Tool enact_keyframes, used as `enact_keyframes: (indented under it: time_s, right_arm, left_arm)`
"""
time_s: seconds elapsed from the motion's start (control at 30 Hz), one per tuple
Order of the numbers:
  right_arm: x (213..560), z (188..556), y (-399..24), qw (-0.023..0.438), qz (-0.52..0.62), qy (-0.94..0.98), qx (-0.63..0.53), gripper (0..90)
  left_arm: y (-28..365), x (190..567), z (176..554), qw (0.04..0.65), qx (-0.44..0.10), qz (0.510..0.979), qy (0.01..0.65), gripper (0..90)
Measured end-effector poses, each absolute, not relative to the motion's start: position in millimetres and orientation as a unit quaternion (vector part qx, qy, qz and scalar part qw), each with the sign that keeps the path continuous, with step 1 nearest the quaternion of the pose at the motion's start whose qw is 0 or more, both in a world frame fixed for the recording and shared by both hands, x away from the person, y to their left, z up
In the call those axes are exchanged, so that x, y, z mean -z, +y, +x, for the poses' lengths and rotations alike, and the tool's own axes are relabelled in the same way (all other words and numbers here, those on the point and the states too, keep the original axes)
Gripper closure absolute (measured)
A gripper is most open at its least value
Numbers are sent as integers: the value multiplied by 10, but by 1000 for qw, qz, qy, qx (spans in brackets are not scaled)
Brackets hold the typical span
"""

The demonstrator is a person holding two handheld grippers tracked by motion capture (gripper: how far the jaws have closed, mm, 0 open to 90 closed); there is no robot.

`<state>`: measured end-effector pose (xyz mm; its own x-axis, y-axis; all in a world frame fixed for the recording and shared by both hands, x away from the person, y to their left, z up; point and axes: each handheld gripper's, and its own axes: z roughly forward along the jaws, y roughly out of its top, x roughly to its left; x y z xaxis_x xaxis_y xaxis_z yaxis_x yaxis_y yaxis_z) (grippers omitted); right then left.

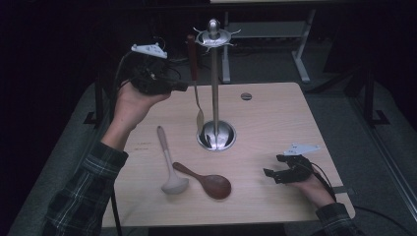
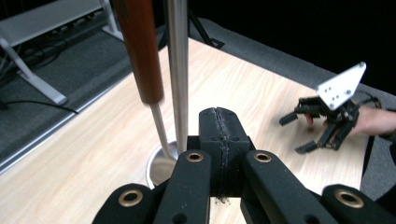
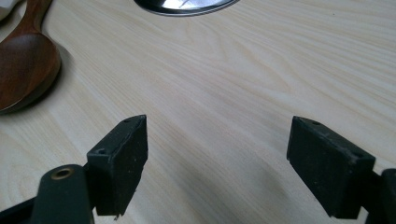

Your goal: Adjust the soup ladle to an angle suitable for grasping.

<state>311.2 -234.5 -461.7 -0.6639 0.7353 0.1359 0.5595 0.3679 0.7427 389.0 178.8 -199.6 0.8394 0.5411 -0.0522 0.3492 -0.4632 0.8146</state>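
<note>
Fingers of the left gripper [image 1: 182,87] are pressed tight together with nothing between them. From the high view, this gripper is held up in the air, just left of a hanging utensil [image 1: 195,81]. That utensil has a brown wooden handle and a thin metal neck. It hangs straight down from the top ring of a metal stand [image 1: 215,88], handle up, metal end down near the round base. Its long side runs up and down, close beside the pole. The right gripper [image 1: 271,175] rests low on the table [image 1: 275,118] at the right, fingers wide apart, holding nothing. A pale ladle [image 1: 169,164] lies on the table, bowl toward the person, handle pointing away. A wooden spoon [image 1: 206,181] lies just right of the ladle, its bowl toward the right, handle pointing left.

From the left gripper view, the fingers [image 2: 219,135] meet in one closed line. The utensil [image 2: 140,51] hangs just beyond them, to the left of the pole [image 2: 178,70]. The right gripper [image 2: 303,133] sits far off on the table, open.

From the right gripper view, the two fingers [image 3: 122,156] stand far apart over bare table [image 3: 224,84]. The spoon [image 3: 23,70] lies at the left, and the edge of the stand [image 3: 187,5] shows at the top.
</note>
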Motion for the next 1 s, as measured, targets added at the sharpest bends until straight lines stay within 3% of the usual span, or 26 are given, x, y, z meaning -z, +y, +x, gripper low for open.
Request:
enact_keyframes:
  time_s: [0.7, 1.0]
  right_arm:
    - [4636, 3114, -2328, 109, 390, 823, -397, 201]
    - [4644, 3112, -2317, 108, 387, 826, -396, 201]
  left_arm:
    - [2044, 3152, 3514, 392, -53, 875, 281, 896]
    - [2102, 3640, 3320, 356, -69, 888, 284, 897]
